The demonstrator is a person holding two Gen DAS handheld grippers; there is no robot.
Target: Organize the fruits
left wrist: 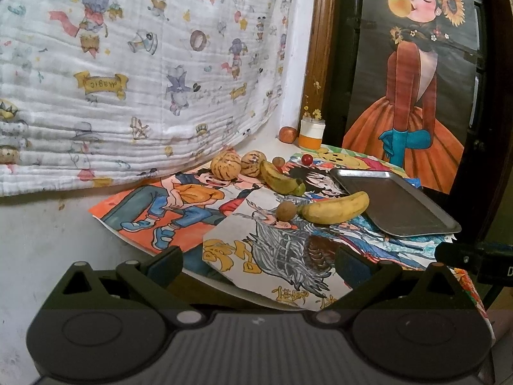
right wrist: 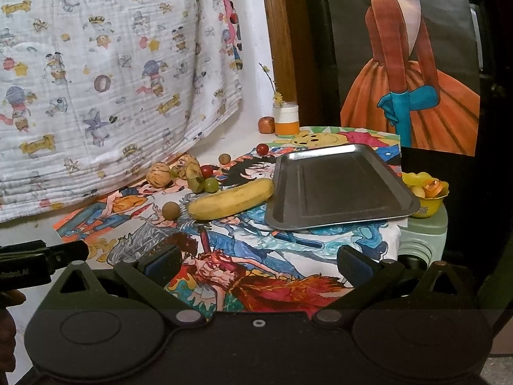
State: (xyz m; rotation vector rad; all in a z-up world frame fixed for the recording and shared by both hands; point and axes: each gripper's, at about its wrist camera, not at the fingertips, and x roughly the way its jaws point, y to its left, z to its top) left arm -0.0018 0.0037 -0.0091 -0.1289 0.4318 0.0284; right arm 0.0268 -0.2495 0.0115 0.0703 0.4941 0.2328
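Drawings' near edge lies bare — both claws, left claw [left wrist: 259, 264] and right claw [right wrist: 259, 264], released.

Cartoon-print blanket [left wrist: 144, 73] over white wall, wooden frame [left wrist: 322, 48], painted-girl poster [left wrist: 413, 73].

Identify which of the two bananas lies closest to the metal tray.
The clean yellow banana, whose tip reaches the metal tray at its edge. The other banana, greenish and brown-spotted, lies farther back among the striped round fruits, apart from the tray.
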